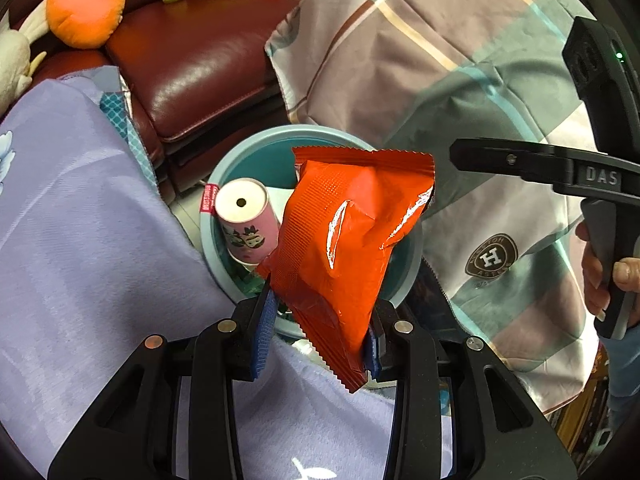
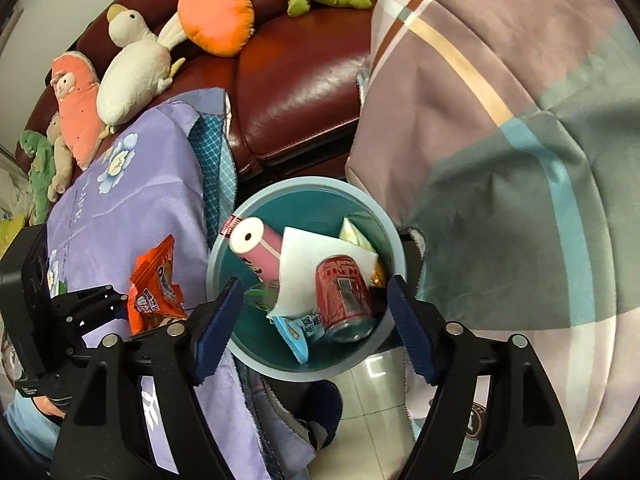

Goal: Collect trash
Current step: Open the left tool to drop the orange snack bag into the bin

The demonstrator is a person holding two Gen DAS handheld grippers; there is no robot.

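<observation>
Above the teal bin (image 1: 224, 264), left gripper (image 1: 320, 332) pinches the orange snack packet (image 1: 344, 232), positioned for dropping; right gripper (image 2: 316, 320) hangs spread and empty over the red can (image 2: 344, 296).

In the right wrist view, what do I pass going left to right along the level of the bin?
Left tongs → orange snack packet they hold → pink paper cup → white paper sheet → red soda can → bin's right rim → plaid cloth.

sofa (image 2: 296, 92): dark red leather | floor (image 2: 360, 420): pale tiles | wall (image 2: 52, 12): white
</observation>
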